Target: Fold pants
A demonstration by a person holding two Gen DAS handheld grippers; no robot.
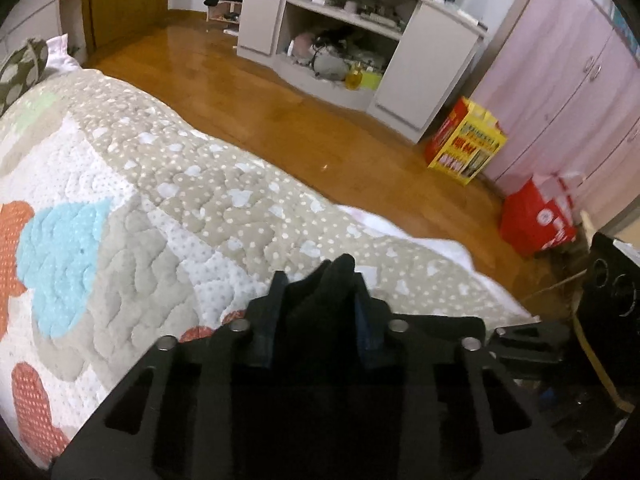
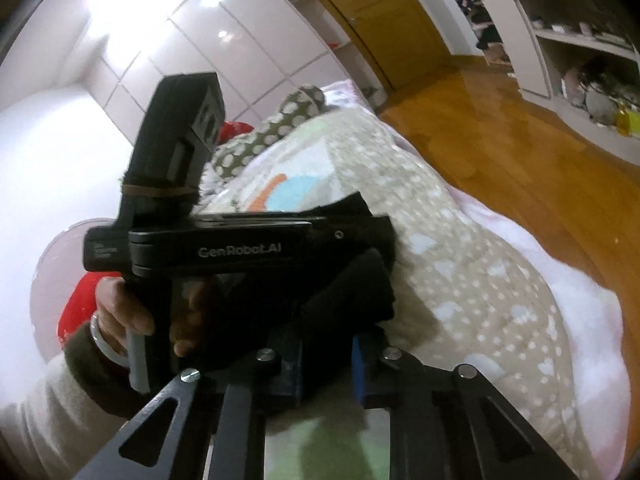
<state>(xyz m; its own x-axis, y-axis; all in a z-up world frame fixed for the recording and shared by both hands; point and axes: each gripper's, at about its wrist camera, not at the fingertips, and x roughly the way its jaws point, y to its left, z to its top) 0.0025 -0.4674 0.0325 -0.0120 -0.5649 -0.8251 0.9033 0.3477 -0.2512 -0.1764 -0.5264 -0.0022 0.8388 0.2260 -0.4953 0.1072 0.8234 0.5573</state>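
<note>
Left gripper (image 1: 320,276), fingers pinching a bunched fold of the black pants (image 1: 320,300), raised above the quilted bed (image 1: 200,184). Right gripper (image 2: 326,356), fingers likewise pinching another part of the same pants (image 2: 352,288). In the right wrist view, a hand (image 2: 124,312) holds the left gripper's handle just beside the cloth. Wooden floor (image 1: 280,112) lies beyond the bed.

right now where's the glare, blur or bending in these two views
Left wrist view: fisheye bends the cabinet, glare streaks the wood floor, and the black pants in the left gripper are too dark for detail. Right wrist view: the white wall is blown out, and the right gripper is soft.
</note>
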